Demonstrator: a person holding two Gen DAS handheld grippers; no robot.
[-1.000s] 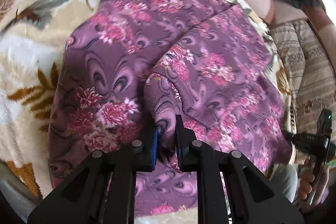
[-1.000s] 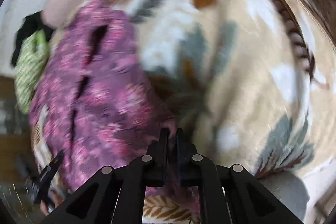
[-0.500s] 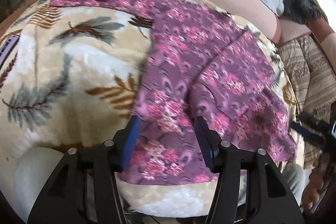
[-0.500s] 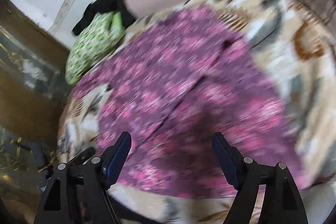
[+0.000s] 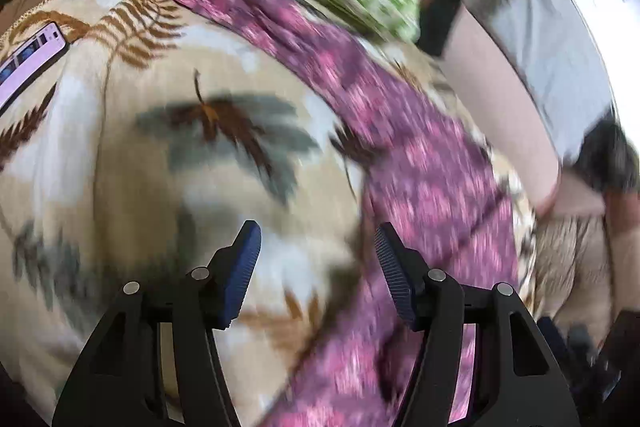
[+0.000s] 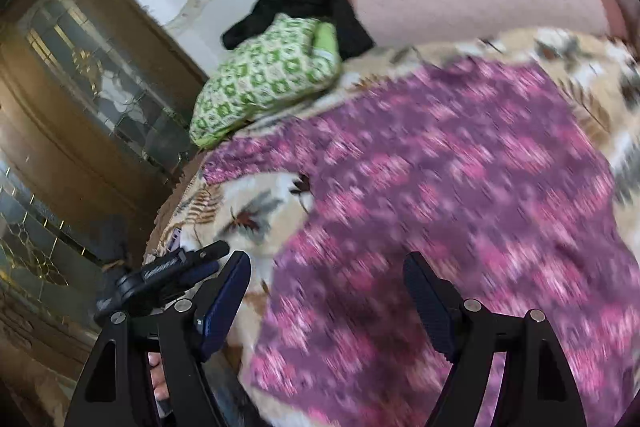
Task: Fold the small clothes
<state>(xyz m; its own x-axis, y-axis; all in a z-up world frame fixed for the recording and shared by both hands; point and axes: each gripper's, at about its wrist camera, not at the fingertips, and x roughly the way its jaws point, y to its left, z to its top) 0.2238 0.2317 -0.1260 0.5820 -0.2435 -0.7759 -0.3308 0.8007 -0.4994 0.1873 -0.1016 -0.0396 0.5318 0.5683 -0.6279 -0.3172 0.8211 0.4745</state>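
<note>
Both tools have let go: left tool and right tool gape empty, jaws just opened — purple garment lies on the blanket. Unfolded sleeve could drag the fold loose.

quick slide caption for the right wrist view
Open right gripper above a purple floral garment spread on a leaf-print blanket.

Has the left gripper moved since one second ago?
Yes. The left gripper, jaws just opened and empty, left the purple floral garment and now hangs over the leaf-patterned blanket beside it.
</note>
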